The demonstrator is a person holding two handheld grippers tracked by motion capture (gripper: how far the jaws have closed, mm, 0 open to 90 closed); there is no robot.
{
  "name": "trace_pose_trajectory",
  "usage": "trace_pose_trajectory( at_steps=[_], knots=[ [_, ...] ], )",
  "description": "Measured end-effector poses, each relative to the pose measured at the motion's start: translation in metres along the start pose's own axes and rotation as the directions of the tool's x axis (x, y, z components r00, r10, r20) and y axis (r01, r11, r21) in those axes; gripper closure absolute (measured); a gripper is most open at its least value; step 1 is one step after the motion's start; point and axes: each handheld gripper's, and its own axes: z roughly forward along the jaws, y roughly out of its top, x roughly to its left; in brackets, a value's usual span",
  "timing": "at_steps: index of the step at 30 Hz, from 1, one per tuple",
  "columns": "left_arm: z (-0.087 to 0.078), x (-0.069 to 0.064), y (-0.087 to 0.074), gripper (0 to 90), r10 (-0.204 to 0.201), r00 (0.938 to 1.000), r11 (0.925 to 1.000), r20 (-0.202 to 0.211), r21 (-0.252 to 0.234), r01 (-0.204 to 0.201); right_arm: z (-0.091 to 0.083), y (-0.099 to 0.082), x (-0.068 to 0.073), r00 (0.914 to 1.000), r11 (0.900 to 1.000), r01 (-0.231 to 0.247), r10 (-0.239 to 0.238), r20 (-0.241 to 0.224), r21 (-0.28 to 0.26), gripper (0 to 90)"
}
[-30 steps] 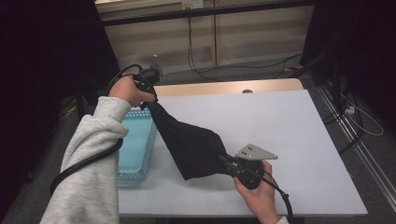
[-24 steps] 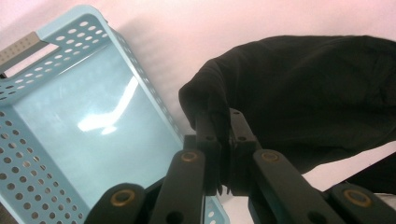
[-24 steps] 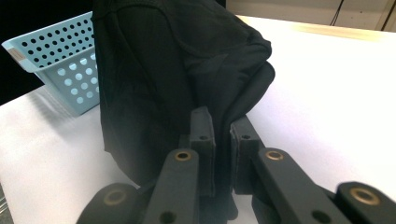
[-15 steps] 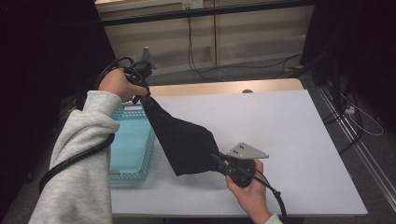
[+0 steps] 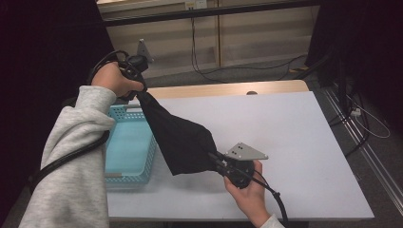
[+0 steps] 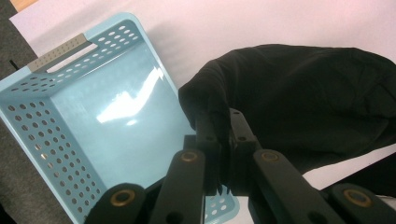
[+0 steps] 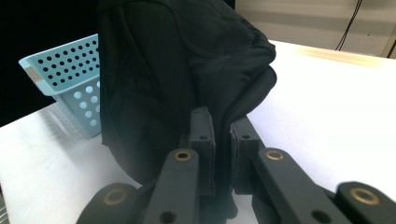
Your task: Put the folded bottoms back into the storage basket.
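Note:
A black cloth (image 5: pixel 178 137) hangs stretched between my two grippers above the white table (image 5: pixel 294 128). My left gripper (image 5: pixel 140 90) is raised at the upper left, over the far end of a light blue basket (image 5: pixel 127 147), and is shut on the cloth's upper corner. Near the table's front my right gripper (image 5: pixel 214 159) is shut on the lower corner. In the left gripper view the cloth (image 6: pixel 299 98) bunches between the closed jaws (image 6: pixel 219 121), with the basket (image 6: pixel 107 107) below. The right gripper view shows the cloth (image 7: pixel 182 79) pinched in its jaws (image 7: pixel 219 126).
The perforated blue basket (image 7: pixel 70 74) stands at the table's left side and holds nothing. A wooden strip (image 5: pixel 228 89) runs along the table's far edge. Cables (image 5: pixel 209 66) lie on the floor beyond. White tabletop stretches to the right of the cloth.
My left hand has risen with the cloth's corner, drawing the cloth tauter. The right hand has shifted slightly along the table's front, still gripping.

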Motion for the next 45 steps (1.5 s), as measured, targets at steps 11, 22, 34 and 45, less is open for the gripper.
trace_pose_trajectory(
  at_steps=[11, 22, 34, 45],
  knots=[
    [-0.011, 0.009, -0.002, 86.3, -0.011, 0.9999, 0.9998, -0.013, 0.015, 0.011, 0.007, 0.006, 0.007, 0.9998, 0.9997, 0.013, -0.014, -0.015, -0.022, 82.4],
    [-0.022, 0.018, -0.006, 86.4, -0.021, 0.9989, 0.9978, -0.041, 0.063, 0.023, 0.015, 0.013, 0.019, 0.9988, 0.999, 0.029, -0.031, -0.039, -0.033, 82.4],
    [-0.041, 0.029, -0.015, 86.3, -0.045, 0.9972, 0.9977, -0.06, 0.048, 0.048, 0.027, 0.022, 0.03, 0.9969, 0.9972, 0.048, -0.051, -0.06, -0.058, 82.4],
    [-0.049, 0.045, -0.022, 86.3, -0.074, 0.9947, 0.9963, -0.072, 0.038, 0.077, 0.041, 0.026, 0.043, 0.9946, 0.9959, 0.053, -0.06, -0.085, -0.073, 82.4]
  ],
)
